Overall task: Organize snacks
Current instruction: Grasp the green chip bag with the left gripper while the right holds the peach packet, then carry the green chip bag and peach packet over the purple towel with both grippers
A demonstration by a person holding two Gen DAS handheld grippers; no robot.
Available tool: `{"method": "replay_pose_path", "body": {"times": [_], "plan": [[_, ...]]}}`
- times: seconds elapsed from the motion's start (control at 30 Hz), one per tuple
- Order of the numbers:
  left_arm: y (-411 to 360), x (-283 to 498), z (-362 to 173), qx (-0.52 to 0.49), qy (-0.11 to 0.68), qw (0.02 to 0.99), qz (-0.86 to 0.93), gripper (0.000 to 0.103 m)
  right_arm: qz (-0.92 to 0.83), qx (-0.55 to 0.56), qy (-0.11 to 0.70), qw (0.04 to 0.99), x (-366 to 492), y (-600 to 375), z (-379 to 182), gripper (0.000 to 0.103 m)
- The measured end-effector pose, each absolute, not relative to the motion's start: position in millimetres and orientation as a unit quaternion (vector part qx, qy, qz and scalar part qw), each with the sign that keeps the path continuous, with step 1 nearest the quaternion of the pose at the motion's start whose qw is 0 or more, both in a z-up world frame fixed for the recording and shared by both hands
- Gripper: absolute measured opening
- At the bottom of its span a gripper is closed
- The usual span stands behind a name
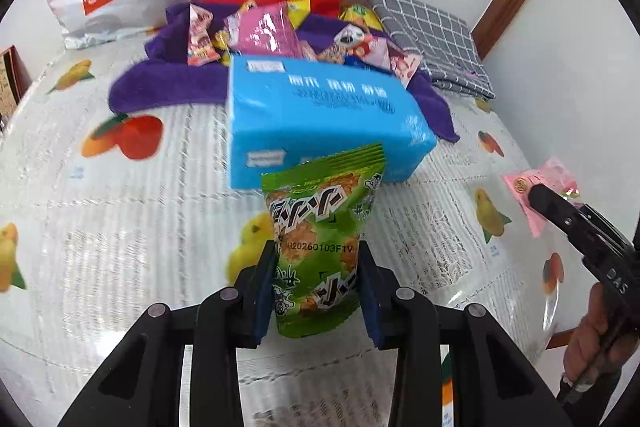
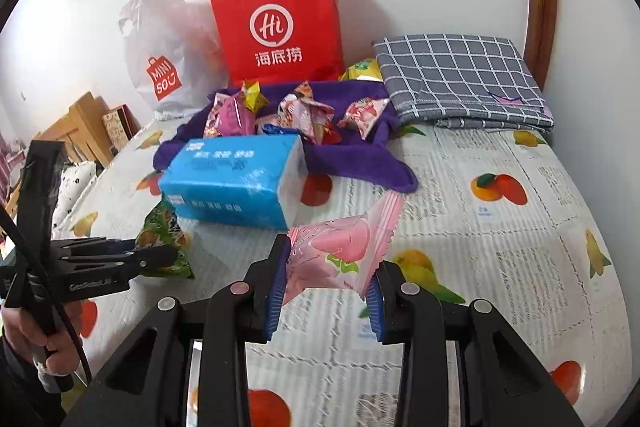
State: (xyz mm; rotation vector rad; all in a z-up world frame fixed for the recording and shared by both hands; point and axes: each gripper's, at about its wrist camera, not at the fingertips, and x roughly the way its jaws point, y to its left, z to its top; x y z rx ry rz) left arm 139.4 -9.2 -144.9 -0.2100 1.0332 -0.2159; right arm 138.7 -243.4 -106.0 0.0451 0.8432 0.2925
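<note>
My left gripper [image 1: 318, 287] is shut on a green snack packet [image 1: 322, 235], held upright above the table in front of a blue tissue pack [image 1: 320, 115]. My right gripper [image 2: 326, 291] is shut on a pink snack packet [image 2: 344, 251], held above the table right of the tissue pack [image 2: 236, 179]. In the right wrist view the left gripper and its green packet [image 2: 166, 239] show at the left. In the left wrist view the pink packet [image 1: 536, 187] shows at the right edge. Several more snack packets [image 2: 300, 111] lie on a purple towel [image 2: 360, 155] behind the tissue pack.
A red paper bag [image 2: 280, 23] and a white Miniso plastic bag [image 2: 168, 59] stand against the back wall. A folded grey checked cloth [image 2: 460, 79] lies at the back right. A fruit-print tablecloth [image 2: 500, 227] covers the table. Wooden furniture [image 2: 80, 131] stands at the left.
</note>
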Motion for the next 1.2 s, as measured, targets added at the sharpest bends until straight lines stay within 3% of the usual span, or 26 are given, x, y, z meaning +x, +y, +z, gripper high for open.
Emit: {"method": "replay_pose_path", "body": {"times": [0.57, 1.2], "plan": [[29.1, 171.1, -68.5, -0.053, 0.436, 0.891, -0.118, 0.035, 0.129, 0.061, 0.377, 0.915, 162.7, -204.7, -65.6, 0.035], [62.7, 228.4, -55.4, -0.035, 0.422, 0.901, -0.089, 0.035, 0.108, 0.078, 0.360, 0.923, 227.8, -189.5, -58.7, 0.035]]}}
